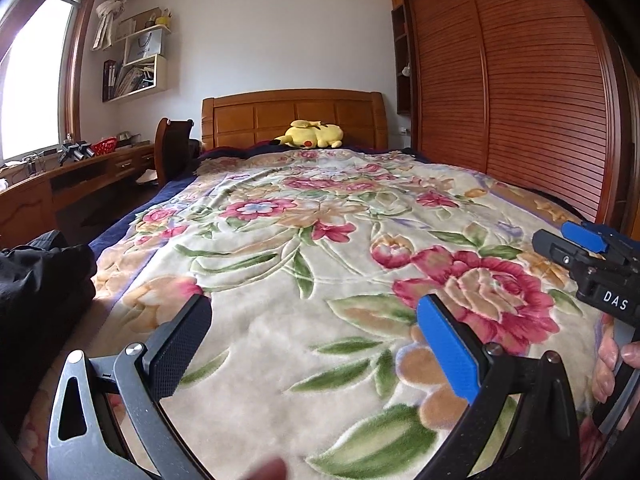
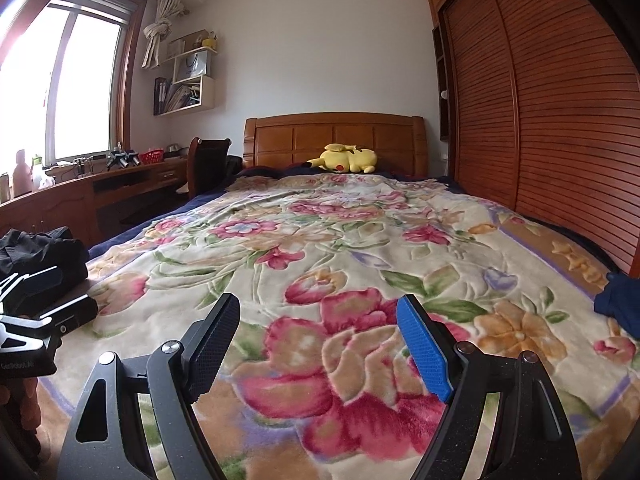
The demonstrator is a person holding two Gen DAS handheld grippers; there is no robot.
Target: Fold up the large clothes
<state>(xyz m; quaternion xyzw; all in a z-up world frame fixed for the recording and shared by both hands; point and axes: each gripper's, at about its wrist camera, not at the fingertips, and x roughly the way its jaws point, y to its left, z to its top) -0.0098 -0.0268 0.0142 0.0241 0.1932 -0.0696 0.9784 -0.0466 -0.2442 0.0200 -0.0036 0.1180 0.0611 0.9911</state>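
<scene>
A black garment [image 1: 40, 276] lies bunched at the bed's left edge, also seen in the right wrist view as a black garment [image 2: 40, 252]. A dark blue garment [image 2: 620, 300] lies at the bed's right edge. My left gripper [image 1: 314, 304] hovers open over the floral blanket [image 1: 320, 220], nothing between its black and blue pads. My right gripper [image 2: 320, 312] is likewise open and holds nothing above the blanket [image 2: 360, 240]. Each sees the other: the right gripper [image 1: 568, 242] at the right edge, the left gripper [image 2: 60, 296] at the left, just in front of the black garment.
A yellow plush toy [image 2: 348, 158] rests by the wooden headboard [image 2: 336, 136]. Slatted wardrobe doors [image 2: 540, 120] run along the bed's right side. A wooden desk [image 2: 80, 196] and chair [image 2: 208, 160] stand left under the window. A hand [image 1: 608, 364] shows at the right edge.
</scene>
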